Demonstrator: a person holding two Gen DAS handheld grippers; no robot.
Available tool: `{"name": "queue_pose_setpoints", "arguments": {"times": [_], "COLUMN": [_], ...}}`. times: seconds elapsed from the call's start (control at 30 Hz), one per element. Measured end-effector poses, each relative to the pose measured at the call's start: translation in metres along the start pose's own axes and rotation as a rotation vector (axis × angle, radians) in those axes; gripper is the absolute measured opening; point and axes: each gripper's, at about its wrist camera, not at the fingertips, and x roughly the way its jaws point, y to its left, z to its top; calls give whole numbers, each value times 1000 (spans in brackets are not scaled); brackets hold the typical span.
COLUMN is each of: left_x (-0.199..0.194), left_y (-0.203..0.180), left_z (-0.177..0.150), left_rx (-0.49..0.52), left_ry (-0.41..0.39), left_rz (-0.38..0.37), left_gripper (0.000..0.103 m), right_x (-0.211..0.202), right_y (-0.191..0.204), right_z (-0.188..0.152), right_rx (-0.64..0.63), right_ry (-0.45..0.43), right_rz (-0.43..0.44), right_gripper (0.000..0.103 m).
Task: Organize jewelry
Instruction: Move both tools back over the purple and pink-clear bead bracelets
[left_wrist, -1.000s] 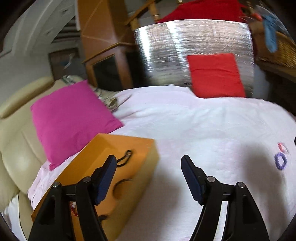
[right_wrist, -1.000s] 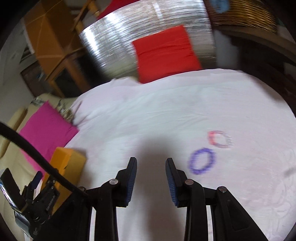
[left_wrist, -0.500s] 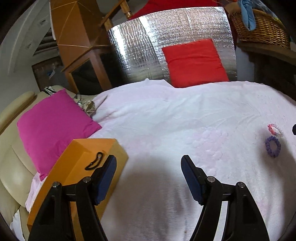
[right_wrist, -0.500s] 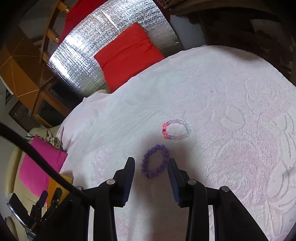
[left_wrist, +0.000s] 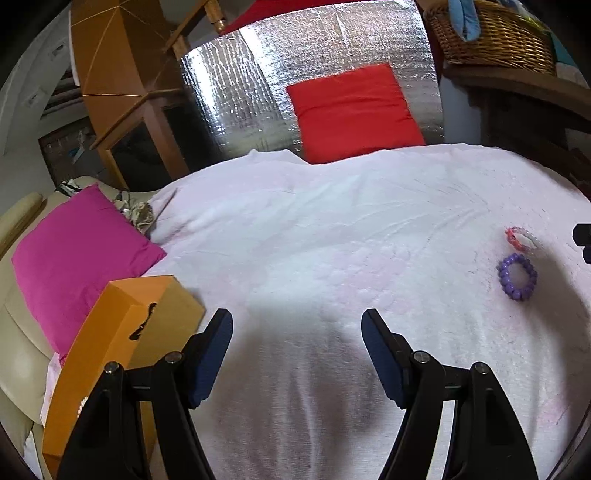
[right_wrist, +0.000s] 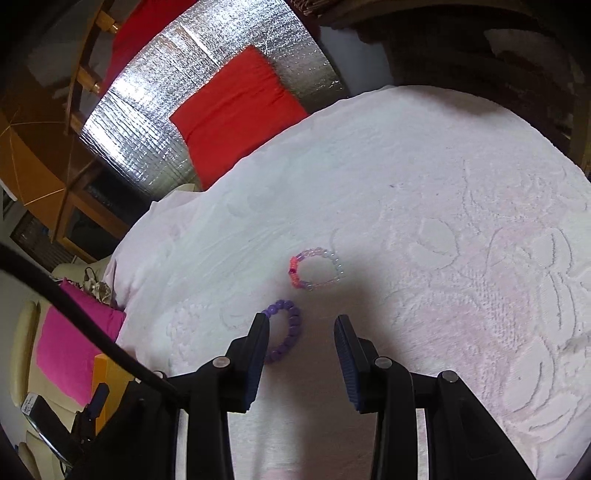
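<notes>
A purple bead bracelet (right_wrist: 286, 330) lies on the white bedspread (right_wrist: 424, 206), partly behind the left finger (right_wrist: 258, 343) of my right gripper (right_wrist: 301, 328), which is open low over it. A pink, orange and white bead bracelet (right_wrist: 317, 268) lies just beyond. Both show in the left wrist view, the purple one (left_wrist: 517, 276) and the pink one (left_wrist: 519, 238), far right. My left gripper (left_wrist: 297, 332) is open and empty above the cloth, right of an orange box (left_wrist: 122, 339) with a black clasp.
A magenta cushion (left_wrist: 74, 254) lies left of the orange box on a cream sofa. A red cushion (left_wrist: 351, 110) leans on a silver foil panel at the back. A wicker basket (left_wrist: 491, 33) stands on a dark shelf at the back right.
My right gripper has moved forward and down over the purple bracelet, which now sits at its left finger. My left gripper has drawn back and right from the orange box.
</notes>
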Motion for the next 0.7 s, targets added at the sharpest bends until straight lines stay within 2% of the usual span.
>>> {"name": "queue_pose_setpoints", "arguments": {"times": [0.7], "left_x": [6], "left_y": [-39], "left_z": [0], "left_rx": [56], "left_ry": [27], "left_rz": [-56], "left_gripper": [73], "right_x": [-12], "right_y": [-29], "right_z": [11], "right_rx": [15], "right_ry": [-1], "right_rz": [-29], "right_gripper": [39]}}
